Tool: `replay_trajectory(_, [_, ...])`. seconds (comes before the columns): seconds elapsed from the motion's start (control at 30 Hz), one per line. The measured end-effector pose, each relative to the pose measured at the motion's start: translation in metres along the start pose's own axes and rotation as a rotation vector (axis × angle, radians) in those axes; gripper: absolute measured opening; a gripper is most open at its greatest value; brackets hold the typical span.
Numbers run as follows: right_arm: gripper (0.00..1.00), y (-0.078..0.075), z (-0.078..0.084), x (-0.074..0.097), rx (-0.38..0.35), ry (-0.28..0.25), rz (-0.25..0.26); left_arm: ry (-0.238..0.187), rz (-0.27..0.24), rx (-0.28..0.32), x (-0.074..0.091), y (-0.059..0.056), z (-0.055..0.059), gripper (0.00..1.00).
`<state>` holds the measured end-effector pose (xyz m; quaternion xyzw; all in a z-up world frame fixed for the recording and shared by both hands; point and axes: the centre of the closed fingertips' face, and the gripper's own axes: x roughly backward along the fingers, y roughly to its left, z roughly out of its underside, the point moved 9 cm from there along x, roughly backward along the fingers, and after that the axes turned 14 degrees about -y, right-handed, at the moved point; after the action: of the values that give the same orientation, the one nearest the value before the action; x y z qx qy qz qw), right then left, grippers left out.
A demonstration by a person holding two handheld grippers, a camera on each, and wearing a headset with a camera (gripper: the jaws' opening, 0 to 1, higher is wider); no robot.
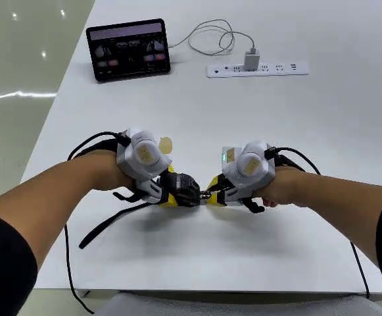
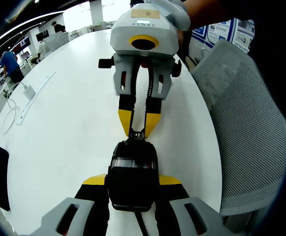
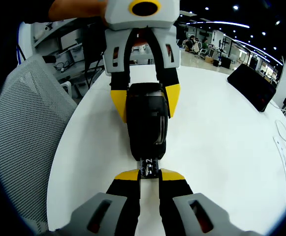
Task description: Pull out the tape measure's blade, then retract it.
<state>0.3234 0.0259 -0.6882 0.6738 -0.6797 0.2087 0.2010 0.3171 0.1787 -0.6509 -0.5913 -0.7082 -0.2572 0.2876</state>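
Left gripper: jaws closed on the case of the black tape measure, one jaw on either side. Right gripper: jaws pinched shut on the blade just outside the case mouth, where a short printed length shows.

The unit lies between the two grippers, low over the white workbench near its front edge. Whether it touches the surface cannot be told.

Handling, as judged:
- Case: rigid, compact, smooth-sided. Clamp it firmly across the body.
- Blade: thin, springy, probably slick. Grip near the tip and pull in line with the mouth. Expect spring pull on return.

Count: one tape measure, two grippers, one tablet, one power strip carrying one charger.
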Motion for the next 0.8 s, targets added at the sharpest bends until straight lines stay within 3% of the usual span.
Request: replay_trajectory(0.8, [0.09, 0.0, 0.01, 0.018, -0.026, 0.01, 0.019, -0.01, -0.006, 0.009, 0.001, 0.001, 0.0, 0.32])
